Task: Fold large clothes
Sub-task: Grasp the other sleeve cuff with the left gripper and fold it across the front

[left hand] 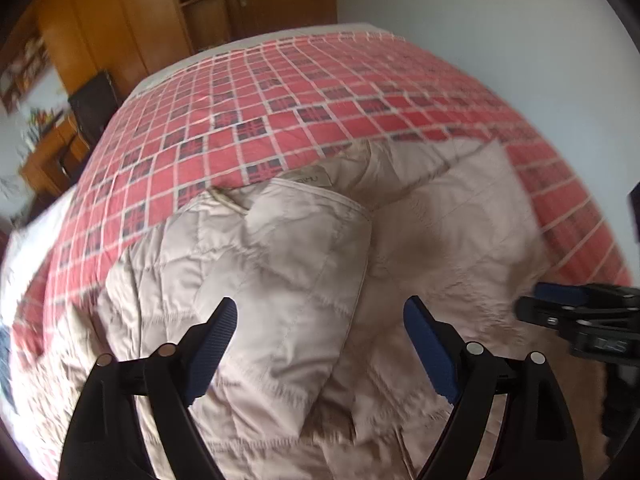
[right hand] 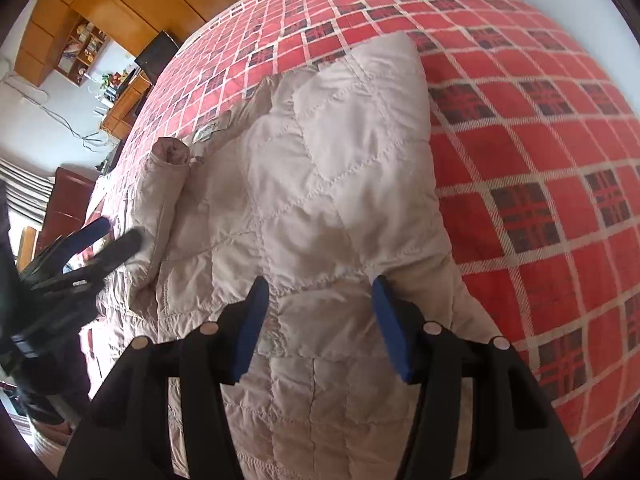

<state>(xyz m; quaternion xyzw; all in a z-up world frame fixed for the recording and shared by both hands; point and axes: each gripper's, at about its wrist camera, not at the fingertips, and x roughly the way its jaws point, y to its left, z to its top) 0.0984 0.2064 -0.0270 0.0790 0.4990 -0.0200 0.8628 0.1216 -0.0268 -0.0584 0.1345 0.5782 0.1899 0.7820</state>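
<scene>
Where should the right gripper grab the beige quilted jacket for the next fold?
Probably the jacket's right edge, near the folded-in sleeve, coming in low from the right. That edge lies loose and raised on the bedspread, directly ahead of the open right gripper.

A beige quilted jacket (left hand: 280,264) lies spread on a bed covered by a red plaid blanket (left hand: 304,92). One padded part is folded over the middle of the jacket, and a small label shows at the collar edge. The left gripper (left hand: 318,312) hangs above the folded part, its blue-padded fingers (left hand: 212,344) spread wide with nothing between them. The right gripper (left hand: 532,300) enters from the right edge, over the jacket. Wooden wardrobes (left hand: 132,16) stand behind the bed.
</scene>
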